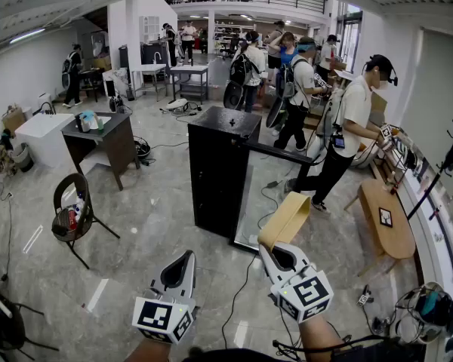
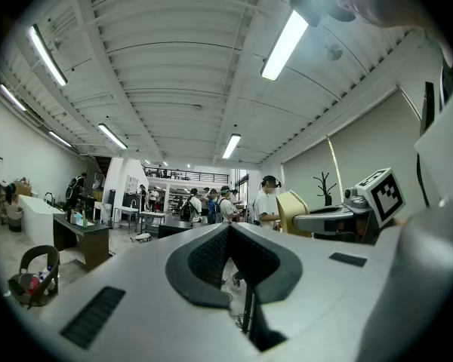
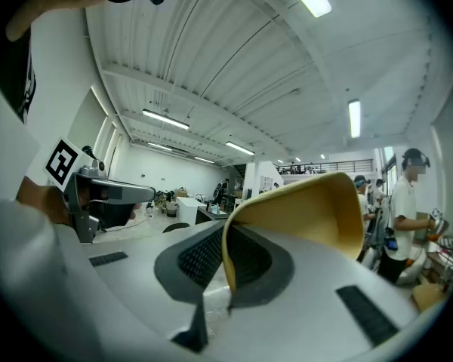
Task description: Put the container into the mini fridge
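Observation:
The black mini fridge (image 1: 217, 168) stands on the floor ahead of me in the head view, its door (image 1: 270, 191) swung open to the right. My right gripper (image 1: 272, 251) is shut on the thin rim of a tan, soft-walled container (image 1: 285, 219), held in the air just before the open door. In the right gripper view the container (image 3: 309, 210) curls up and to the right from the jaws (image 3: 226, 240). My left gripper (image 1: 185, 259) hovers to the left, shut with nothing in it. The left gripper view shows its jaws (image 2: 230, 232) together, and the container (image 2: 291, 210) off to the right.
A round chair with a basket (image 1: 72, 213) stands at the left and a dark desk (image 1: 102, 138) behind it. A wooden bench (image 1: 385, 217) lies at the right. Several people (image 1: 347, 119) stand behind the fridge. Cables (image 1: 241, 292) run over the floor near my grippers.

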{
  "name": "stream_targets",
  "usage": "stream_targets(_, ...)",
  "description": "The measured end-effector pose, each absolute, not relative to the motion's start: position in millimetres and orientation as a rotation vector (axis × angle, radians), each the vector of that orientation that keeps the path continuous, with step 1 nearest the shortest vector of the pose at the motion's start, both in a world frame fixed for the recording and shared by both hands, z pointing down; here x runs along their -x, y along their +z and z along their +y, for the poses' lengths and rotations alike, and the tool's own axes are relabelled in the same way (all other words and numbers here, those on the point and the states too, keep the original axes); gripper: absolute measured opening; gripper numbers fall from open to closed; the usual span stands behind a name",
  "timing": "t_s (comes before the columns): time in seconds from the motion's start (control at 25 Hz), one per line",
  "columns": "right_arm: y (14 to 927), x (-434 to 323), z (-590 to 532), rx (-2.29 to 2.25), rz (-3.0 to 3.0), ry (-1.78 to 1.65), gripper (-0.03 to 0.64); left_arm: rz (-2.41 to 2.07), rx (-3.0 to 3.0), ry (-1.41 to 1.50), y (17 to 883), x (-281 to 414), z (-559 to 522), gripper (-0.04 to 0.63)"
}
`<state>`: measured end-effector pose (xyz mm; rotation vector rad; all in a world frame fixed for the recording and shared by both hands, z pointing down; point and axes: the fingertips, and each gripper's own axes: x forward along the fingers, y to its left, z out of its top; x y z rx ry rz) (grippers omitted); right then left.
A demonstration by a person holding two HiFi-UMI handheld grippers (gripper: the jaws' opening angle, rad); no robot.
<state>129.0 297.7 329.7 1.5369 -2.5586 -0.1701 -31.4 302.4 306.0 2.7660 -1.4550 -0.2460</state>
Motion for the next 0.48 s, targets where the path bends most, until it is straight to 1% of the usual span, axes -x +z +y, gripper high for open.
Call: stream_targets(0.48, 326.4, -126.0, 298.7, -1.53, -2.554, -0.163, 0.021, -1.443, -2.782, -0.239, 301.6, 33.6, 304.2, 0.006)
